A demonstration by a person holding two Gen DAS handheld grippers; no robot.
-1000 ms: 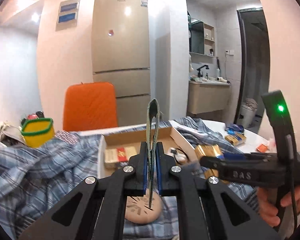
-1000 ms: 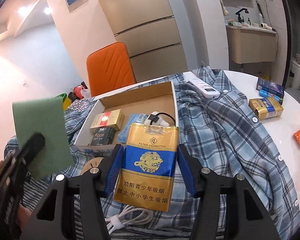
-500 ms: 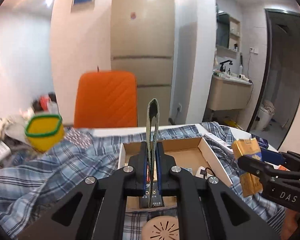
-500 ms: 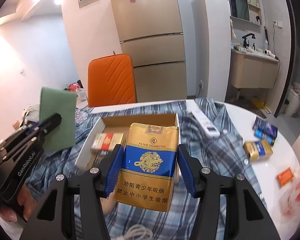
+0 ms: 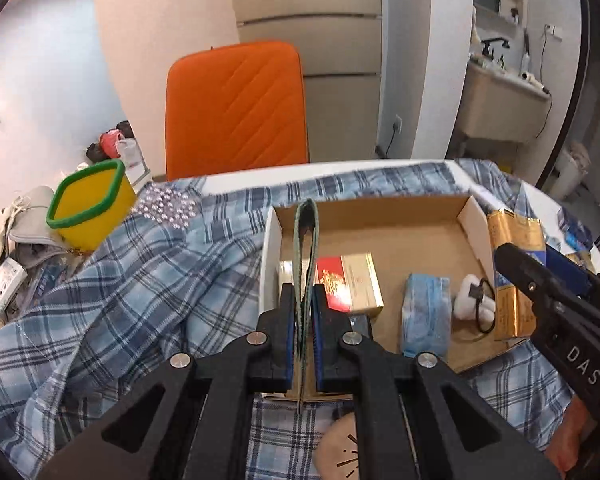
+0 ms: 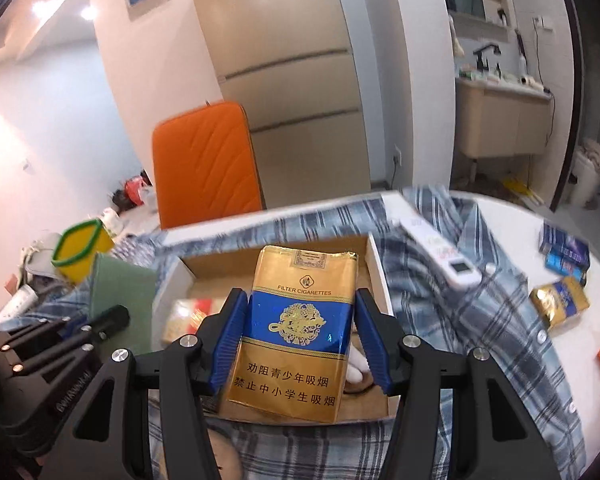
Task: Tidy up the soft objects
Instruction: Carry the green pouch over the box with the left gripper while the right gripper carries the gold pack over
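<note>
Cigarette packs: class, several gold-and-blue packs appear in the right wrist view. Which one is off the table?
The upright pack clamped between the right gripper's jaws; the other pack lies on the table's right side.

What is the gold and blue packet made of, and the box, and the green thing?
The packet in the right gripper looks like thin shiny paper or foil: it glints, and its top edge is crumpled. The box looks like plain cardboard: matte brown inside, white outside. The green thing, pinched in the left gripper, seems a soft folded sheet, maybe cloth or felt; I cannot tell which.
</note>
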